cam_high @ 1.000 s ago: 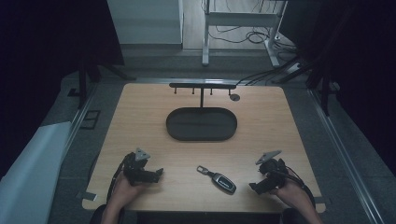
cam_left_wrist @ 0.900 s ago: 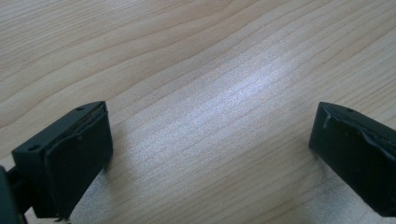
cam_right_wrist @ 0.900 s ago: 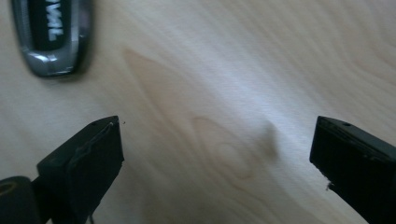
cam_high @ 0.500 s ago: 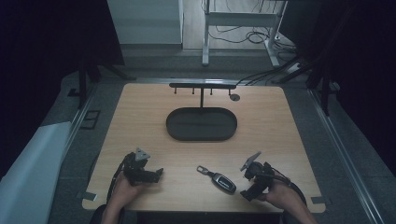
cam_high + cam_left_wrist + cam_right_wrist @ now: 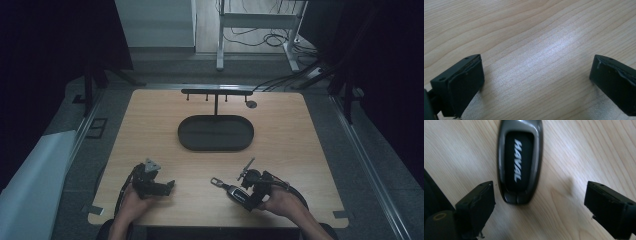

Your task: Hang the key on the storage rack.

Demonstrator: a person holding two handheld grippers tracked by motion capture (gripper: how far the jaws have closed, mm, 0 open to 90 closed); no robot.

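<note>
While closing on the glossy grey-and-black car key fob near the wooden table's near edge, right gripper jaws wide, holding nothing, just narrowing — next: centre, pinch; left gripper open, empty.

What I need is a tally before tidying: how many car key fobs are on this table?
1. The key fob lies on the wooden table near its front edge, just ahead of the right gripper, whose jaws stand apart and off it. The oval tray looks bare.
</note>
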